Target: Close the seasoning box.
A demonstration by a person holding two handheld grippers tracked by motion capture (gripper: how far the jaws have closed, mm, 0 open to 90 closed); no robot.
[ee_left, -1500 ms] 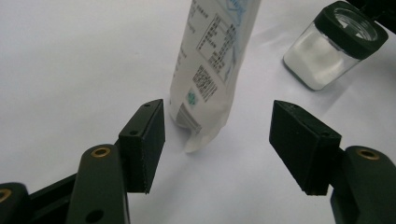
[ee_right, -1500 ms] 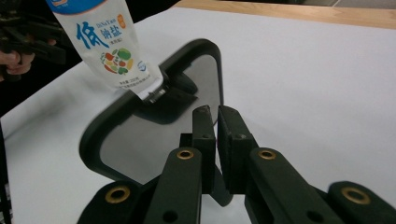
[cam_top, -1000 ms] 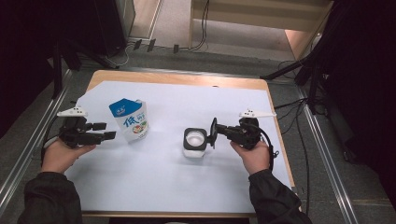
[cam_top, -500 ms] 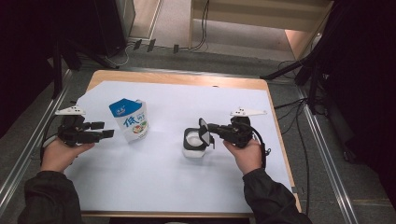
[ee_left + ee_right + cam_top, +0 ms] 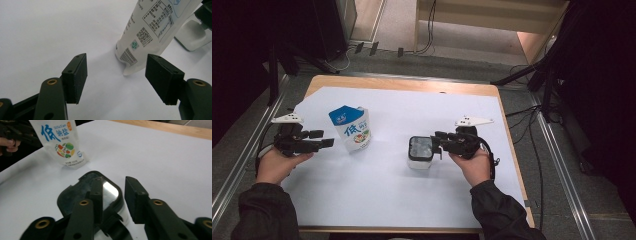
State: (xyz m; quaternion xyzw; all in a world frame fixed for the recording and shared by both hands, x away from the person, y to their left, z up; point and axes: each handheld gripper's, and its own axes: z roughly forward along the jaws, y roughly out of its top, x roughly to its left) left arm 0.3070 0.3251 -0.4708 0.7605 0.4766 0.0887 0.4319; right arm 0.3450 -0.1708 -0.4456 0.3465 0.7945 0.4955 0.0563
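Left tool [image 5: 323, 139]: jaws apart — nothing between, near white stand-up pouch [image 5: 353, 130].
Right tool [image 5: 437, 143]: jaws just opening, astride rim of black-lidded clear container [image 5: 420, 150] — mid-worktop.

A white sheet [image 5: 402, 185] is spread over a wooden table [image 5: 412, 85], whose bare edge is left exposed at the far side and right. Black cables [image 5: 429, 25] are seen on the grey floor [image 5: 392, 30] beyond the table. Metal rails [image 5: 562, 165] are set along both sides.
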